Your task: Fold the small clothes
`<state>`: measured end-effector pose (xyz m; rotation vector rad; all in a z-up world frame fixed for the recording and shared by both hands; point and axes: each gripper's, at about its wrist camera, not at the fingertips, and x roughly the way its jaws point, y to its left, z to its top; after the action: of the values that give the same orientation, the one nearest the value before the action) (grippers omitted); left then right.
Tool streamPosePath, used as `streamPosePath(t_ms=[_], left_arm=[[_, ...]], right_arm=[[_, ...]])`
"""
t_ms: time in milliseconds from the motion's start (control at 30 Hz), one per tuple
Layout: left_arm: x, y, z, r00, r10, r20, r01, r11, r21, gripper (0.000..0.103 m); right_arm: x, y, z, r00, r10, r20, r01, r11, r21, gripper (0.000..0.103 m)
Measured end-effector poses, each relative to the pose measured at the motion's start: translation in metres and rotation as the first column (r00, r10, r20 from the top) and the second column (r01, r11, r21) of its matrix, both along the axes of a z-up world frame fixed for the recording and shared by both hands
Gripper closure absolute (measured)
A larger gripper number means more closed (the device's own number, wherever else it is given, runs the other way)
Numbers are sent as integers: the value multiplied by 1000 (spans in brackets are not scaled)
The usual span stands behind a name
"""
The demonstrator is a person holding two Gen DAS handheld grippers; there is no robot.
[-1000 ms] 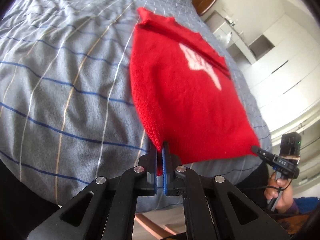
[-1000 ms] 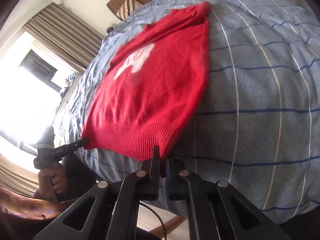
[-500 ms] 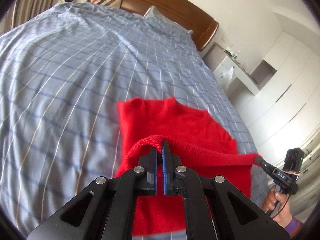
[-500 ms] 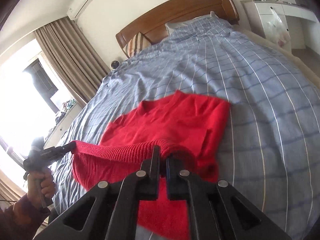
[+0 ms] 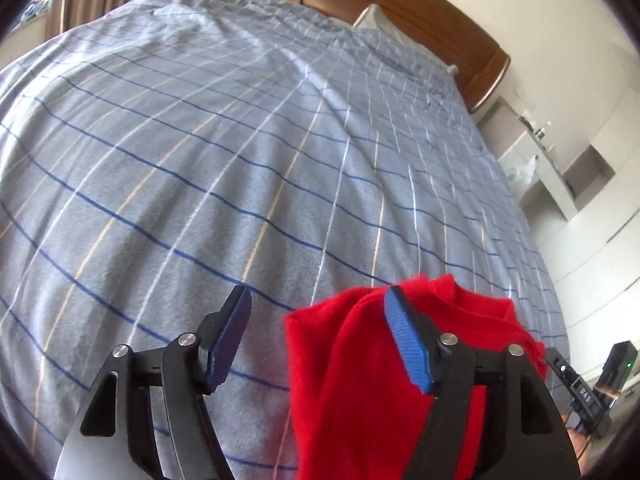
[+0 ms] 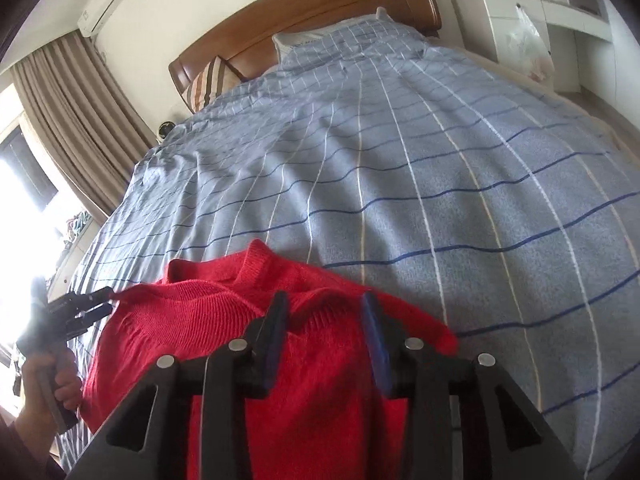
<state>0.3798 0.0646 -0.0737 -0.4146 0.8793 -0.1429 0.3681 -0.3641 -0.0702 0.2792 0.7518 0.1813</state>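
Observation:
A red knit sweater [image 5: 360, 384] lies doubled over on the checked blue bed cover [image 5: 200, 160], its ribbed hem brought up near the collar [image 6: 256, 264]. My left gripper [image 5: 320, 340] has its jaws opening. The sweater's left edge lies between them, nearer the right blue pad [image 5: 408, 348], and neither pad presses it. My right gripper [image 6: 325, 336] is also opening, its fingers apart above the sweater [image 6: 224, 320], and the cloth is loose under them. Each view shows the other gripper at its edge: the right gripper [image 5: 576, 384] and the left gripper [image 6: 80, 308] in a person's hand [image 6: 48, 392].
The bed cover [image 6: 440, 160] stretches ahead to a wooden headboard [image 6: 304, 16] with a striped pillow [image 6: 208, 80]. Brown curtains [image 6: 72, 120] and a bright window stand on the left of the right wrist view. A white cabinet [image 6: 520, 20] with a plastic bag stands on its right.
Both grippers carried the sweater's hem forward over its body, folding it in half. Their jaws, shut on the hem before, now stand apart with the cloth released.

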Motion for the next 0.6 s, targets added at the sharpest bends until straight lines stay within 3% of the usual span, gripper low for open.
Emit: streamPosePath(t_ms=[67, 100, 167, 300, 400, 600], left_arm=[[-28, 2, 12, 998, -43, 41, 43, 999, 21, 28], [-42, 0, 16, 995, -76, 63, 73, 996, 40, 21], [-74, -11, 19, 984, -146, 99, 137, 987, 89, 10], [-106, -38, -10, 966, -259, 26, 250, 950, 189, 8], [-119, -37, -35, 967, -249, -60, 257, 940, 223, 15], [-171, 5, -1, 989, -143, 30, 136, 977, 162, 11]], right_arm=[[-28, 18, 16, 997, 68, 46, -65, 995, -74, 65], [-44, 27, 22, 991, 113, 66, -107, 990, -87, 63], [-74, 47, 25, 977, 197, 85, -190, 978, -92, 48], [-111, 70, -11, 959, 283, -12, -282, 951, -130, 43], [-133, 61, -34, 963, 257, -75, -266, 953, -145, 43], [-193, 32, -11, 988, 155, -6, -154, 973, -172, 43]])
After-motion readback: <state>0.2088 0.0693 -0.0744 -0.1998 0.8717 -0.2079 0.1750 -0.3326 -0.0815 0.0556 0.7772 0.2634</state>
